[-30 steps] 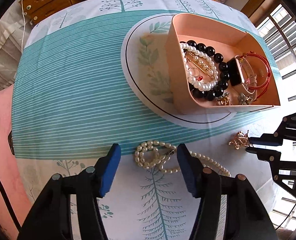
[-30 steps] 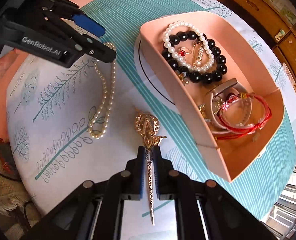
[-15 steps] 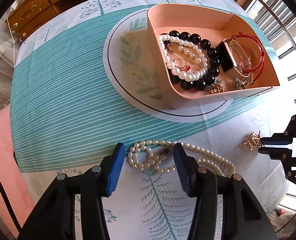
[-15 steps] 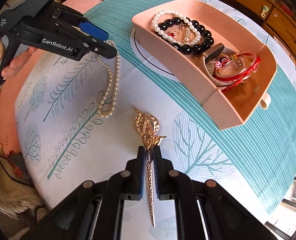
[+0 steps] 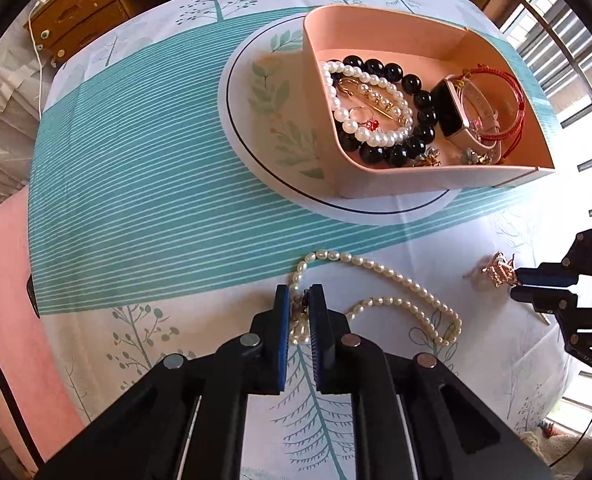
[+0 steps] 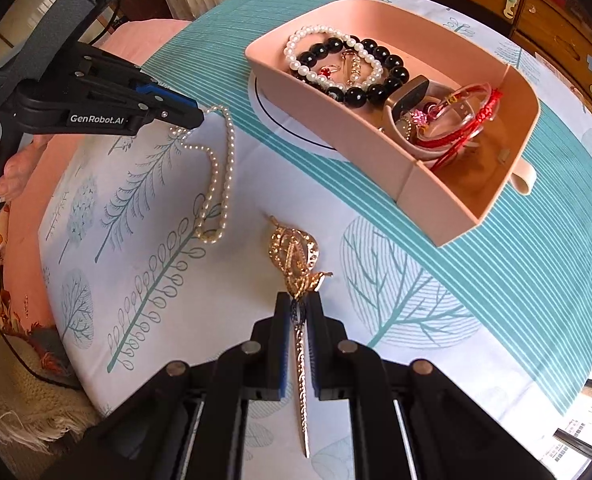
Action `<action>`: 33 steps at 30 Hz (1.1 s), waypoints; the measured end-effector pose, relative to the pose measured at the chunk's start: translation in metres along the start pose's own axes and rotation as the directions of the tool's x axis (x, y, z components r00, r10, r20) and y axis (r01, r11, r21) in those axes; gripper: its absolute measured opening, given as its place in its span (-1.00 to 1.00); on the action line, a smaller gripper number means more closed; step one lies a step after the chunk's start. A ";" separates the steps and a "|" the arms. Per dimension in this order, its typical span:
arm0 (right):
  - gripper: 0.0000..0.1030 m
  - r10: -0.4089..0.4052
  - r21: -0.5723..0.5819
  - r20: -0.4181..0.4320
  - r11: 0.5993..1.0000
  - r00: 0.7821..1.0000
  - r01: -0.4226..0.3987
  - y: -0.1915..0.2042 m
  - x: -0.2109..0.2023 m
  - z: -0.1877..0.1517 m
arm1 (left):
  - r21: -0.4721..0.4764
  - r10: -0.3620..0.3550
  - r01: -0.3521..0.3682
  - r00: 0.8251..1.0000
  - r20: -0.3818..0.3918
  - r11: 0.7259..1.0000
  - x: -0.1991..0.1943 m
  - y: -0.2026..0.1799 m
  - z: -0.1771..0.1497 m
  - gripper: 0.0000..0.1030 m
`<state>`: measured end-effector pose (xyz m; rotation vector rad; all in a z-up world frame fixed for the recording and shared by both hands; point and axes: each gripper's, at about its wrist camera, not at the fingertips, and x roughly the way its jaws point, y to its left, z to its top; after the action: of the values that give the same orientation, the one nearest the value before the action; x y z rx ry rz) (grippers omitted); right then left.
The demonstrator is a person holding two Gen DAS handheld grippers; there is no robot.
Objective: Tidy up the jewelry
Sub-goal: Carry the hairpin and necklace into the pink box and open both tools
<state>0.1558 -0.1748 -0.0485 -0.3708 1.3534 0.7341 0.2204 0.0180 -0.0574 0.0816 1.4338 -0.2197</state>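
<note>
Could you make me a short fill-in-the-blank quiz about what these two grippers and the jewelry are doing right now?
1. The left gripper, whose jaws have just been closing, is clamped on the ____ necklace.
2. The right gripper holds a ____-coloured hairpin.
3. The black bead bracelet lies inside the ____ tray.
4. The tray sits partly on a white ____ printed on the tablecloth.

Missing words: pearl; gold; pink; circle

The left gripper (image 6: 194,114) carries white lettering "GenRobot.AI" along the side of its black body. A smaller white label further back on it begins "Data Acqu… Sys…"; the rest is cut off.
</note>
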 end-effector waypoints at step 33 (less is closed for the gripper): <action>-0.85 -0.147 0.211 0.417 0.976 0.897 0.061 -0.036 -0.140 0.077 | -0.127 -0.160 0.256 0.849 0.504 0.958 -0.223 -0.038 0.057 -0.90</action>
<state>0.2315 -0.1889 0.0964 -0.1129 0.9635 0.5480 0.2418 -0.0077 0.1731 -0.2758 0.9440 -0.2600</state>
